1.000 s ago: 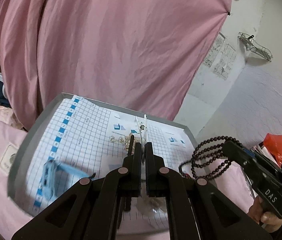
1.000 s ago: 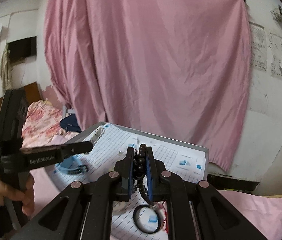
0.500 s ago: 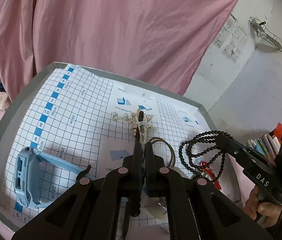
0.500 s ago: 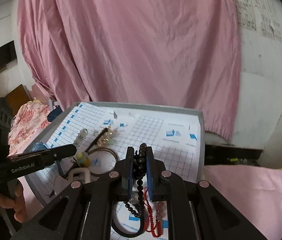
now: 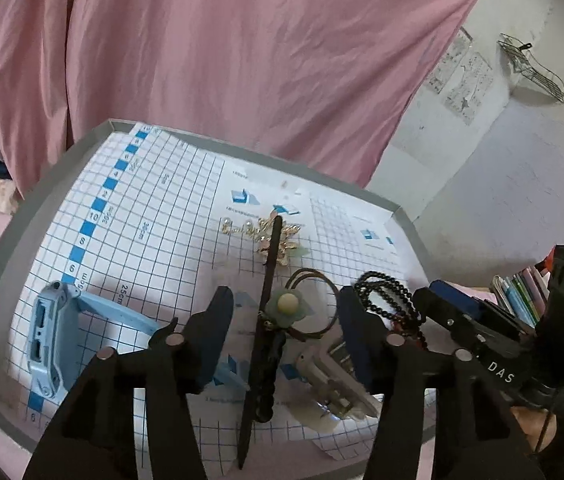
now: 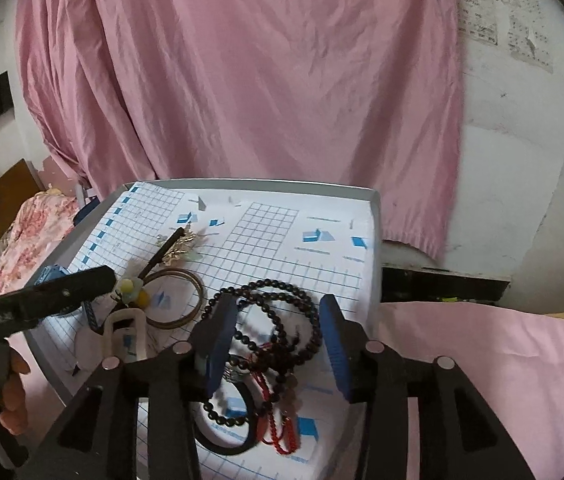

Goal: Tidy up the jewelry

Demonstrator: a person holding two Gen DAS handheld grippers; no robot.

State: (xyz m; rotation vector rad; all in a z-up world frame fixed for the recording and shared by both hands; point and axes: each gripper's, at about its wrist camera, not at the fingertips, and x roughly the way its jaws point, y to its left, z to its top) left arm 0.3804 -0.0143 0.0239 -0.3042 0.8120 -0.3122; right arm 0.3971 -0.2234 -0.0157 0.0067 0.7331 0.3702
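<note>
**Both grippers spread above the jewelry tray**

The left gripper (image 5: pixel 286 312) gapes over a dark hairpin (image 5: pixel 267 300) with gold flowers. The right gripper (image 6: pixel 277 332) gapes around black bead strands (image 6: pixel 282 304), coiled near the gridded tray's (image 6: pixel 376 216) right edge.

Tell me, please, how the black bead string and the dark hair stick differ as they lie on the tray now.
The black bead string is looped and coiled; the dark hair stick is one straight, rigid rod. The bead string lies in a heap over a red strand; the hair stick lies beside a gold flower ornament. Both are dark and rest free on the gridded tray, each between an open claw's fingers.
</note>
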